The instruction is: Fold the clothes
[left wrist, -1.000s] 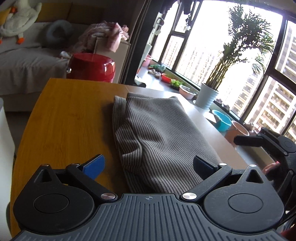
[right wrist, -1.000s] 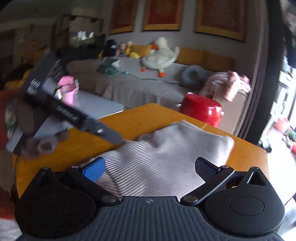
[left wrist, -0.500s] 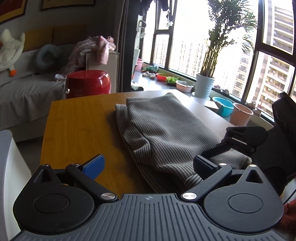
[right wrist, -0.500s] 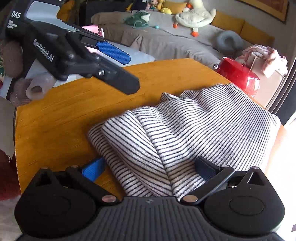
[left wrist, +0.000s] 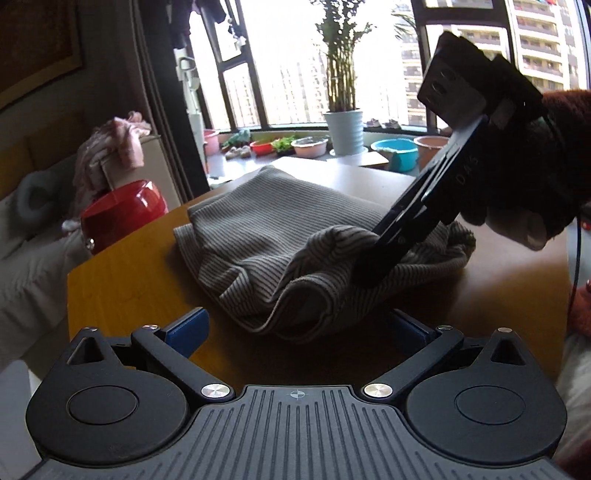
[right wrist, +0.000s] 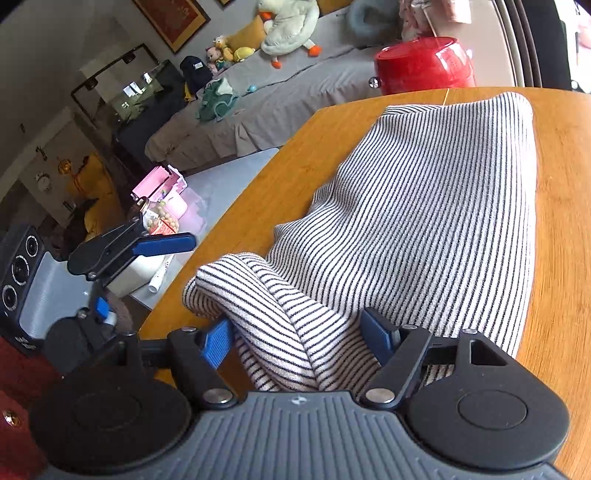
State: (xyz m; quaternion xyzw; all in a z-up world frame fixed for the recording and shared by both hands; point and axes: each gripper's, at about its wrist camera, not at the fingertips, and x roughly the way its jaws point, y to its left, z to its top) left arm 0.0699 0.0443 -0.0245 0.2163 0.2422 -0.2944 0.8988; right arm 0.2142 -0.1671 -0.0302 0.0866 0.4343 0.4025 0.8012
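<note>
- A wooden table (right wrist: 561,206) with a warm orange-brown top and a rounded edge.
- Tall dark-framed windows (left wrist: 258,66) show high-rise blocks outside; strong daylight comes through them.
- On the sill stand a tall green plant in a ribbed white pot (left wrist: 343,131), a blue basin (left wrist: 397,147), and smaller pink and red bowls.
- A grey-covered sofa (right wrist: 280,99) along the wall carries a white plush duck (right wrist: 290,22) and smaller soft toys.
- Framed pictures (right wrist: 173,18) hang above the sofa.
- A glossy red pot (right wrist: 424,66) stands beyond the table's far edge.
- A low grey table (right wrist: 218,184) holds a pink box (right wrist: 155,181).
</note>
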